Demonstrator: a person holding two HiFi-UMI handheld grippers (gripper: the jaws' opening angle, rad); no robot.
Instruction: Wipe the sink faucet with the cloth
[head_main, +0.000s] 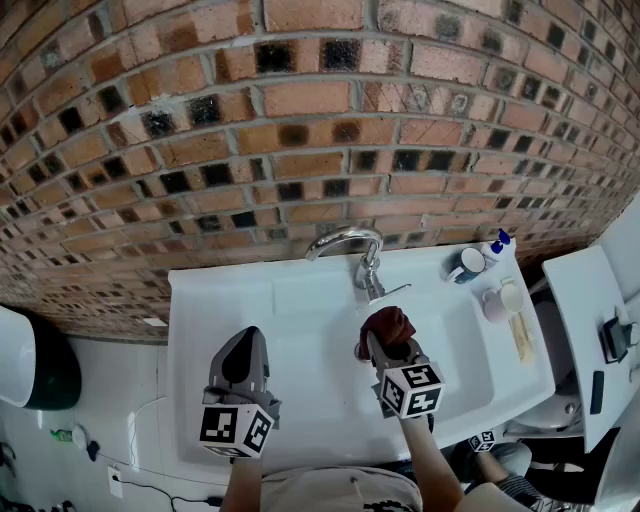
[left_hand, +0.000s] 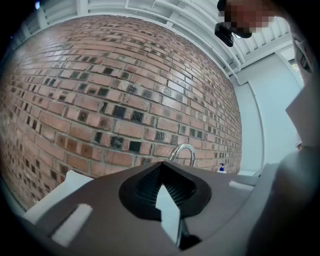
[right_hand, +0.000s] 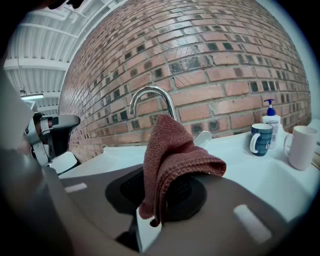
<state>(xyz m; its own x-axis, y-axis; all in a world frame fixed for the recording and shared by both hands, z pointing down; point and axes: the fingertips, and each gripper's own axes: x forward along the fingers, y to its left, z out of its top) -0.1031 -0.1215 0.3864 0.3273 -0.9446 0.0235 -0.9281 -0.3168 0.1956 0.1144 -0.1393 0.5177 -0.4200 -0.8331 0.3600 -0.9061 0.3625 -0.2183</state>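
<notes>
Right gripper view: dark red cloth (right_hand: 172, 160) pinched in the closed right claw (right_hand: 165, 187), folded and draped over the jaw tips, held above the sink (right_hand: 235, 165) just short of the faucet (right_hand: 150, 97). Curved spout directly ahead, not yet touched. Head view: left claw (head_main: 243, 345) closed on nothing, over the basin, well apart from the faucet. Blue mug (right_hand: 261, 139), white mug (right_hand: 301, 146) and soap bottle (right_hand: 271, 120) on the sink ledge at right, brick wall (right_hand: 210, 55) behind. Judged best for the wipe: press the loose fold against the spout, follow the arch from base to outlet, keep the grip firm, avoid scraping metal with bare jaw tips.
</notes>
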